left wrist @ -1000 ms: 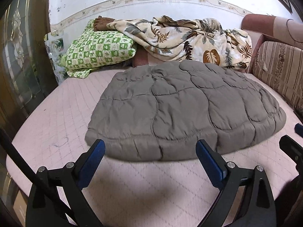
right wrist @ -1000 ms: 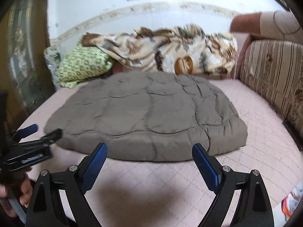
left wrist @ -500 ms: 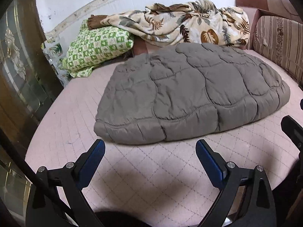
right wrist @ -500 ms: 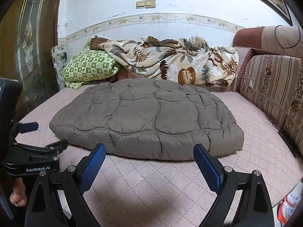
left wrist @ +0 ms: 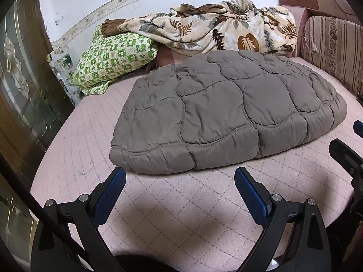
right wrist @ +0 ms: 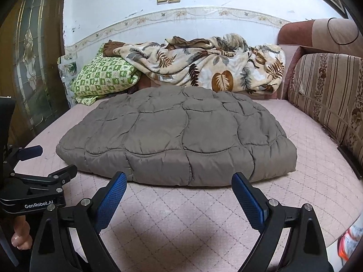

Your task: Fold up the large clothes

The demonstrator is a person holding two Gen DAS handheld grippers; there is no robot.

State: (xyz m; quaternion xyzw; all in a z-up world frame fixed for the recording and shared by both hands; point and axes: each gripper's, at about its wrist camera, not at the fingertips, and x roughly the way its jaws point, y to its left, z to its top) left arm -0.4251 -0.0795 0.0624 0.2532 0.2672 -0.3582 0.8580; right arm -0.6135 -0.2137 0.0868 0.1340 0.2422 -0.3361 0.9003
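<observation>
Left wrist view: the left gripper (left wrist: 180, 187) gapes empty, short of the grey quilted padded garment (left wrist: 226, 115) lying folded on the pink quilted mattress (left wrist: 181, 215).

Right wrist view: the right gripper (right wrist: 179, 191) is likewise released; folding looks largely finished.

A lived-in home bedroom: pink quilted mattress (right wrist: 295, 195), green checked pillow (right wrist: 104, 77) and leaf-print blanket (right wrist: 204, 63) along its far edge, striped sofa cushion (right wrist: 326, 95), stained-glass wooden door (right wrist: 29, 63).
</observation>
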